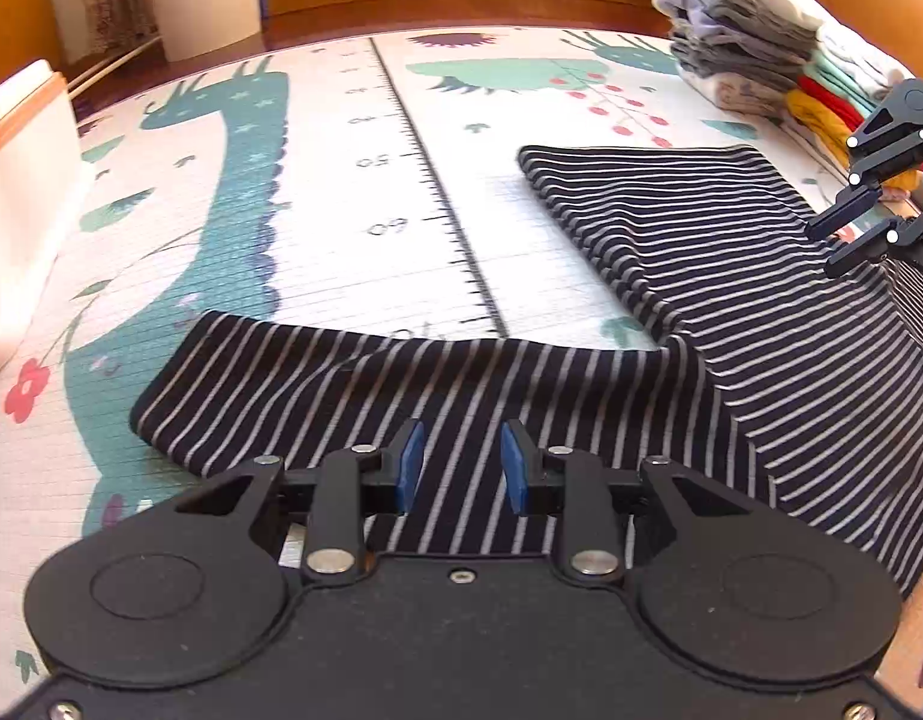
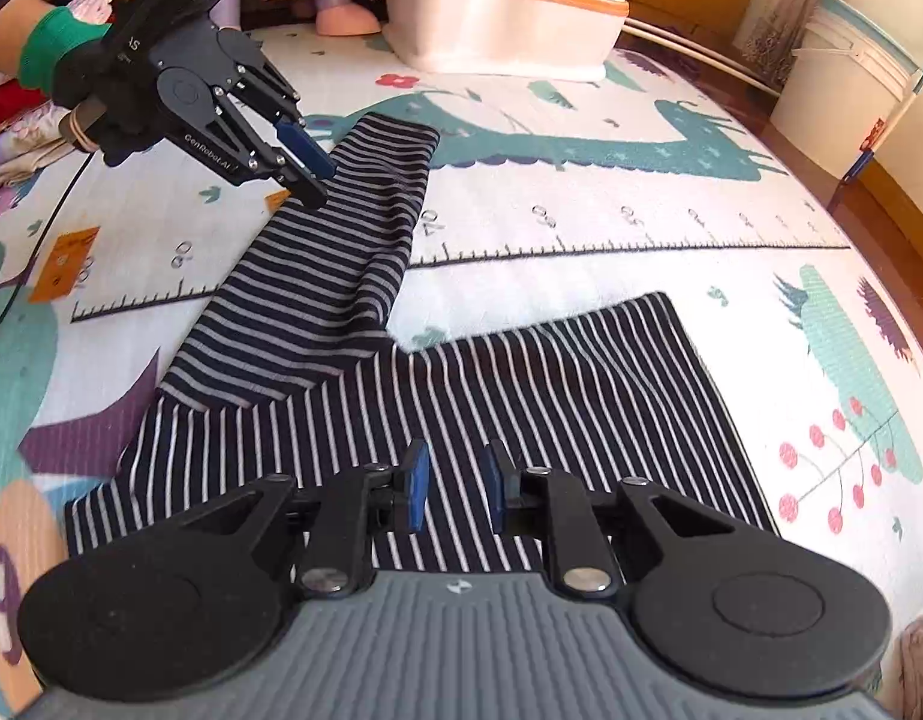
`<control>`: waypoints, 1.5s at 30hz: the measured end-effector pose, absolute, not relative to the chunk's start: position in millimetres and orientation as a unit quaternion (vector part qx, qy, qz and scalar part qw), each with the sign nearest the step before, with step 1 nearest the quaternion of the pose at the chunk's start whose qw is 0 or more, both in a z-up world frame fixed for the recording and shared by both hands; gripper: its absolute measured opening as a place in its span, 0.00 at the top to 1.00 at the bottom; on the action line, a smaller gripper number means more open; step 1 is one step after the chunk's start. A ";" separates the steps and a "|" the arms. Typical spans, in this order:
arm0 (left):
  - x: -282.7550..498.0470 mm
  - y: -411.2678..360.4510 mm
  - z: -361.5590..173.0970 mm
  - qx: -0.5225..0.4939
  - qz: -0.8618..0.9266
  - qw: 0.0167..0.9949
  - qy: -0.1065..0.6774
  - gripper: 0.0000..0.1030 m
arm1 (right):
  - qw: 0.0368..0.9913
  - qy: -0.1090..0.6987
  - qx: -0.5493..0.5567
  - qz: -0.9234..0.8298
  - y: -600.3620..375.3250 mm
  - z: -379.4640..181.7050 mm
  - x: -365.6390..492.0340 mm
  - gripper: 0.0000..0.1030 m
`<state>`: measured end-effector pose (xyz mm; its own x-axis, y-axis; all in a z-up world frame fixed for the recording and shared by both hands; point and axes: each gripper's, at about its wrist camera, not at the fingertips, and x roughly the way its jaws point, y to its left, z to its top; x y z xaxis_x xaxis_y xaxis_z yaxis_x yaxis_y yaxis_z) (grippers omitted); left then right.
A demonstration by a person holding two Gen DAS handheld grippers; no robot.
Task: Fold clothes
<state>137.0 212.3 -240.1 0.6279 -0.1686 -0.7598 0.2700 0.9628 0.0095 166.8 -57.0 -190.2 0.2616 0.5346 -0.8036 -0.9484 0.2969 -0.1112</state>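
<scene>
Where striped garment [image 2: 521, 384] lies on animal-print play mat [image 1: 341, 192], both grippers' fingers [image 1: 411, 462] released

The garment [image 2: 521, 396] is navy-black with thin white stripes. The play mat [image 1: 341, 192] beneath it is cream, printed with teal dinosaurs, red berries, a red flower and a black ruler line. Both grippers [image 1: 461, 468] [image 2: 455, 483] are black with blue pads [image 1: 410, 465]. Beyond the garment, the stacked clothes [image 1: 761, 54] show grey, white, red and yellow. A green cuff [image 2: 53, 54] meets a black glove.
</scene>
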 end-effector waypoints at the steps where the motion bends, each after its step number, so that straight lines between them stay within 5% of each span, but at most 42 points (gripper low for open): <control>1: 141.5 220.2 -241.6 0.058 -0.110 0.903 0.411 0.74 | 0.735 0.337 -0.301 0.506 -47.7 -196.5 169.8 0.81; 14: 147.2 251.8 -267.5 0.068 -0.054 0.903 0.421 0.71 | 0.829 0.377 -0.161 0.381 -16.8 -263.5 192.1 0.87; 26: 168.8 333.2 -244.9 -0.106 0.033 0.916 0.386 0.71 | 0.863 0.305 -0.148 0.374 2.3 -231.4 131.6 0.85; 34: 205.1 283.3 -251.9 -0.011 -0.154 0.897 0.415 0.71 | 0.796 0.324 -0.191 0.475 56.5 -245.5 79.3 0.86; 45: 229.7 277.5 -266.8 0.053 -0.040 0.919 0.389 0.70 | 0.773 0.350 -0.189 0.494 60.2 -259.2 53.5 0.84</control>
<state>229.7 277.5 -266.8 0.6938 -0.0317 -0.7195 0.1144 0.9912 0.0666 53.5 60.1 -259.2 0.2679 0.6311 -0.7280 -0.8960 0.4409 0.0525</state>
